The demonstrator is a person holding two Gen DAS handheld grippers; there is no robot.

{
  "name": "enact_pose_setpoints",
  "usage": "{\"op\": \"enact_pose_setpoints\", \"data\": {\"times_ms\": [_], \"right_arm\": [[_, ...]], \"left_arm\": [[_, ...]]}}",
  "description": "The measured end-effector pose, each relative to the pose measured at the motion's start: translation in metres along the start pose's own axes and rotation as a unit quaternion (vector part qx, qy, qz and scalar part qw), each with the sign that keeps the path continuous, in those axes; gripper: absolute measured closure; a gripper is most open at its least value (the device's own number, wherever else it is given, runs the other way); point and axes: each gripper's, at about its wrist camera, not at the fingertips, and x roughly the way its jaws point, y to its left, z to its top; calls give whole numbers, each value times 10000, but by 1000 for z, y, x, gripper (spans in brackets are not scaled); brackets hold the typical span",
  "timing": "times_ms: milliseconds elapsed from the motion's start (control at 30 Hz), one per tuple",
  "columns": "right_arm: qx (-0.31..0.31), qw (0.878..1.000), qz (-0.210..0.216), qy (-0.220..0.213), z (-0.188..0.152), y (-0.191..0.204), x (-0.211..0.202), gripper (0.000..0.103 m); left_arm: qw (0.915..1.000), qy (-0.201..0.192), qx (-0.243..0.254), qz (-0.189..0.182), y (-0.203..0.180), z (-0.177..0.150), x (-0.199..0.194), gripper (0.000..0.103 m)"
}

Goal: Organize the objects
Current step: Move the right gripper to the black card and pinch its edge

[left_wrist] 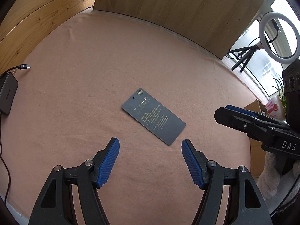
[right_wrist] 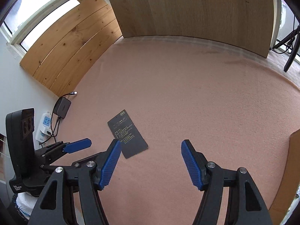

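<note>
A flat dark grey card [left_wrist: 154, 116] with tiny print lies on the soft pink felt cloth [left_wrist: 75, 93], just beyond both claws. The left gripper [left_wrist: 150, 150] and right gripper [right_wrist: 151, 150] have ridged blue pads, spread wide, holding nothing. Smooth wooden boards [left_wrist: 178, 9] stand far back.
</note>
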Motion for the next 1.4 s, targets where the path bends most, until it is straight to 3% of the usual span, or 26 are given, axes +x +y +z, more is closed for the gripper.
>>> {"op": "enact_pose_setpoints", "data": {"times_ms": [233, 467, 700, 1033, 1167, 1400], "right_arm": [[-61, 9982, 190, 567, 16, 13, 43, 58], [-93, 9959, 145, 884, 25, 21, 72, 67], [132, 9927, 365, 1145, 24, 17, 82, 76], [505, 9875, 808, 1254, 9, 11, 86, 85], [670, 9863, 937, 1177, 2, 11, 88, 87], [844, 9875, 918, 968, -7, 8, 84, 90]], "left_arm": [[9999, 29, -97, -113, 12, -3, 10, 32], [9997, 71, -32, -236, 10, -6, 20, 35], [9994, 81, 26, -333, 7, -6, 23, 42], [9990, 112, 170, -408, 2, -15, 22, 50], [9985, 136, 287, -457, -5, -18, 24, 57], [9979, 73, 349, -538, 5, -5, 21, 60]]}}
